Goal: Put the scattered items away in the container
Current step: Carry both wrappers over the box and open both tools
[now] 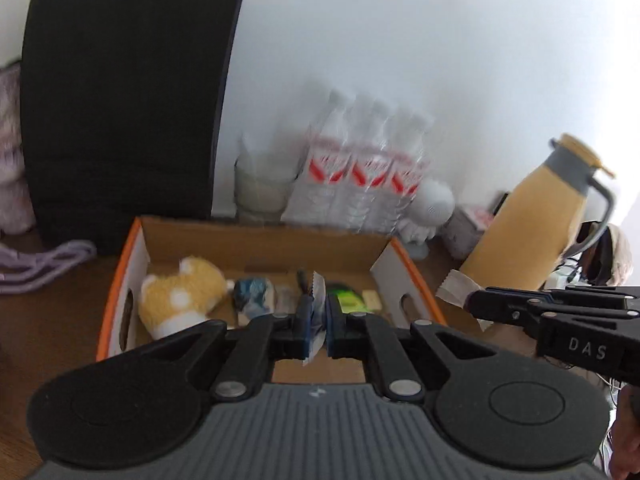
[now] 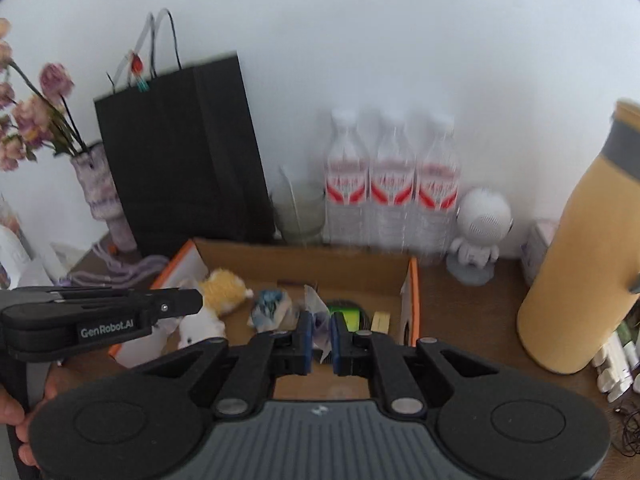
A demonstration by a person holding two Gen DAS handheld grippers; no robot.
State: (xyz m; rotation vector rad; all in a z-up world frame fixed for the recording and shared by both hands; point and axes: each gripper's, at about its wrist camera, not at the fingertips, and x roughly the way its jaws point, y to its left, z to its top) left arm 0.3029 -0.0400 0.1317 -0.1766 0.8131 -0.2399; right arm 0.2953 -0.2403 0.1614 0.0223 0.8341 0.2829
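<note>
Sachets: left gripper (image 1: 316, 320) pinches a thin white sachet (image 1: 317, 308), right gripper (image 2: 320, 338) another (image 2: 318, 320). Light, limp, probably slippery; edge grip best. Box (image 1: 264, 240) at 12 o'clock.

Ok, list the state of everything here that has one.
Left gripper: shut on white sachet.
Right gripper: shut on second sachet.
Cardboard box: open, partly filled.
Yellow jug: standing, lid closed.
Black bag: standing upright.
</note>
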